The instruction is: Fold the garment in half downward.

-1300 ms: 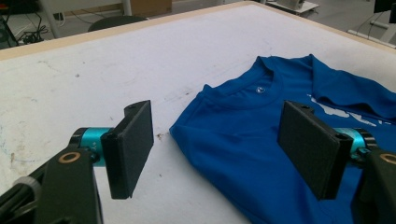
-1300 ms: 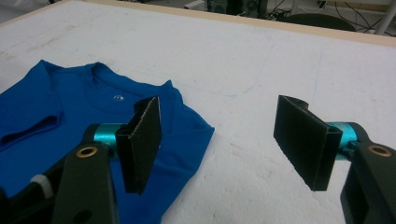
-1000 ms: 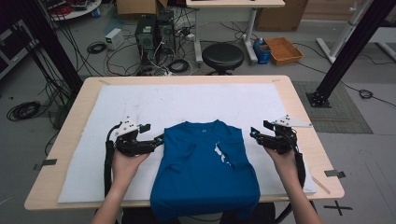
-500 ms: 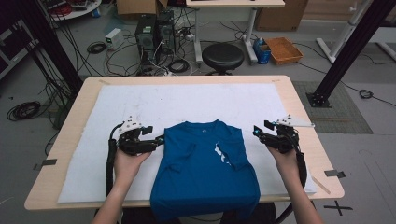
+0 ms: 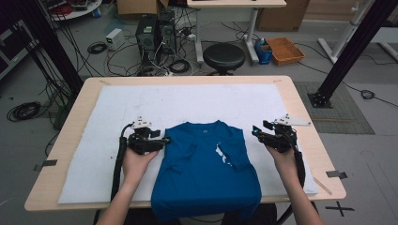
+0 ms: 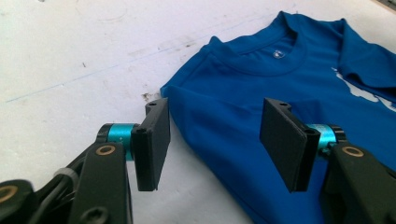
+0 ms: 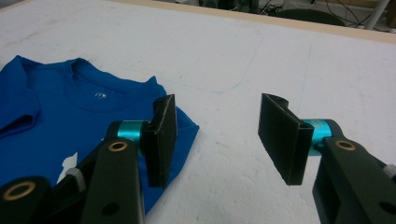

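The blue t-shirt (image 5: 206, 171) lies flat, front side up, on the white mat (image 5: 94, 154) that covers the counter (image 5: 300, 101). Its long axis runs from collar to hem: the collar points at the far edge, and the hem hangs a bit over the near edge by the person. Both sleeves are folded in over the chest, so it reads as a tall rectangle. There's a white print on the chest, partly covered by the folded sleeve on the right gripper's side, and a small white mark inside the neck.

The left gripper (image 5: 165, 139) sits at the shirt's shoulder edge. In the left gripper view its fingers (image 6: 156, 140) are parted with the shirt's edge running between them: one finger is just off the fabric over the mat, the other above the blue cloth. The jaws have just been closing, but the pads aren't pressing on the cloth, so it's released.

The right gripper (image 5: 256, 131) is just beside the other shoulder, over the mat. In the right gripper view its fingers (image 7: 161, 135) are apart with bare mat between them, and the shirt's corner sits just behind the nearer one. Also just been closing, grasping nothing.

Both forearms come up from the near edge, the hands wrapped around the gripper bodies, the fingers aimed inward at the shirt.
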